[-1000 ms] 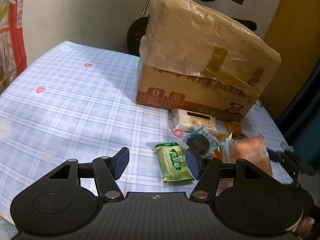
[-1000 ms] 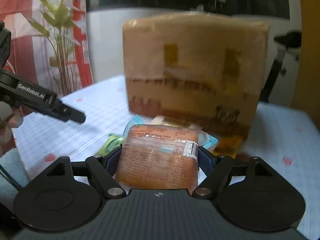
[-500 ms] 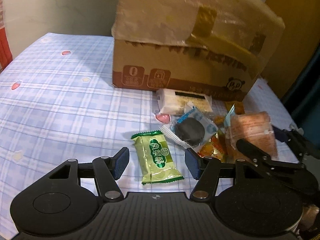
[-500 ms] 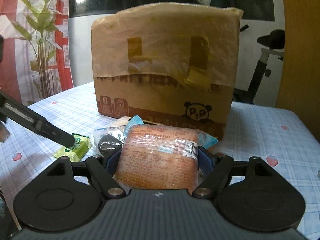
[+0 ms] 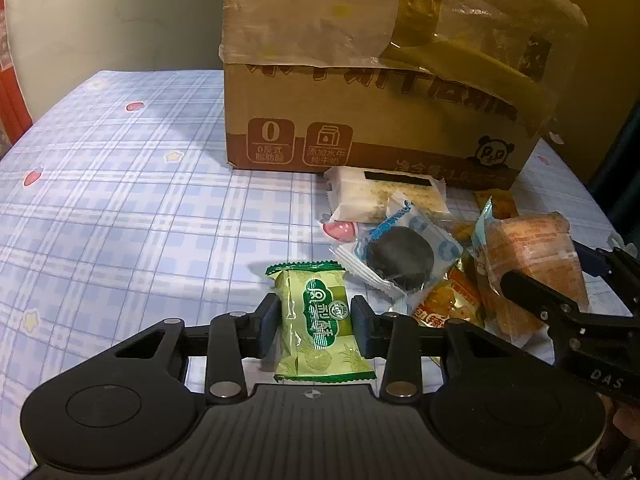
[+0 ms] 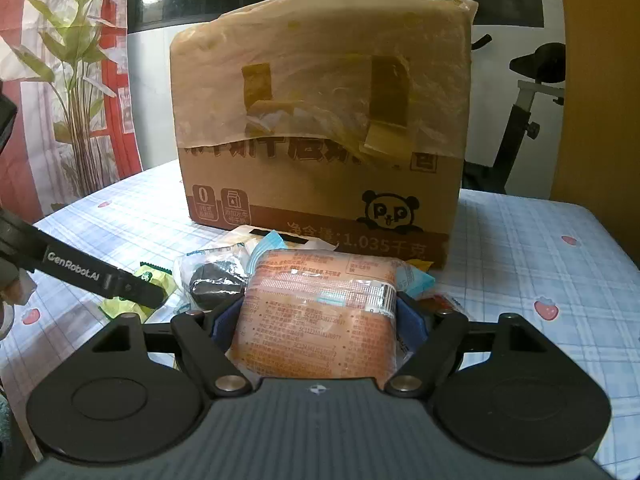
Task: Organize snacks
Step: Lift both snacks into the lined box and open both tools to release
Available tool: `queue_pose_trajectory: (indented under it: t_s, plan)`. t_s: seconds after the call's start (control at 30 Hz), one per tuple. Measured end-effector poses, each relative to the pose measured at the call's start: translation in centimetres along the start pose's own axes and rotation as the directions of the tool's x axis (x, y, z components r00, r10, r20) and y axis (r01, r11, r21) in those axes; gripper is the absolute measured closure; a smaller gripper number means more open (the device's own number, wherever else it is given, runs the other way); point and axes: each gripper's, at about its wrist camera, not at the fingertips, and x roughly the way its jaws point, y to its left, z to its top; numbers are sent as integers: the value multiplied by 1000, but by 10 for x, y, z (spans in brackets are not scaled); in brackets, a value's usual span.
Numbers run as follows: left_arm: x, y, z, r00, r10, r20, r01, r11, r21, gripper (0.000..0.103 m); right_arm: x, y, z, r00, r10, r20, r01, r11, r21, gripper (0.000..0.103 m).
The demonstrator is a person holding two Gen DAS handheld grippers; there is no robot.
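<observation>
My left gripper (image 5: 317,326) has its fingers closed on the green snack (image 5: 320,320), long axis pointing ahead toward the box (image 5: 360,120); my right gripper (image 6: 320,320) clamps the orange packet (image 6: 316,320).

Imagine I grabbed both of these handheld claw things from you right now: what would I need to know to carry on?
Left gripper: fingers closed on the green snack packet, which looks still low over the tablecloth.
Right gripper: shut on the orange snack pack, held in front of the cardboard box.
Still on the cloth by the box: a dark round cookie in clear wrap, a white cracker pack and small orange-yellow packets.
Done: two snacks gripped. No sorted pile is visible yet.
Left: probably set these two down where they belong, then collect the rest.
</observation>
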Motion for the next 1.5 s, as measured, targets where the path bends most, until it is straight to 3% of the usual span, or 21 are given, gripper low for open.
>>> queue_pose_trajectory:
  t_s: [0.47, 0.7, 0.83, 1.0, 1.2, 1.33, 1.5]
  plan:
    - [-28, 9, 1, 995, -4, 99, 7, 999, -32, 65, -2, -3, 0, 1000, 2, 13, -2, 1000, 11, 24]
    - [-61, 11, 22, 978, -3, 209, 4, 1000, -3, 65, -18, -6, 16, 998, 13, 60, -15, 1000, 28, 24]
    - [-84, 11, 46, 956, -15, 293, 8, 1000, 24, 65, -34, -7, 50, 988, 30, 149, -29, 1000, -7, 24]
    - [-115, 8, 91, 909, -38, 416, 16, 998, 56, 65, -50, -9, 115, 957, 52, 284, -39, 998, -53, 23]
    - [-132, -3, 145, 865, -96, 492, 49, 993, 107, 65, -38, -16, 180, 939, 48, 341, -27, 997, -67, 23]
    - [-125, -10, 181, 858, -125, 497, 72, 990, 124, 65, -9, -18, 209, 946, 31, 322, -1, 996, -91, 23]
    - [-98, -13, 223, 872, -141, 469, 95, 988, 121, 65, 32, -21, 230, 967, 35, 253, -23, 998, -52, 23]
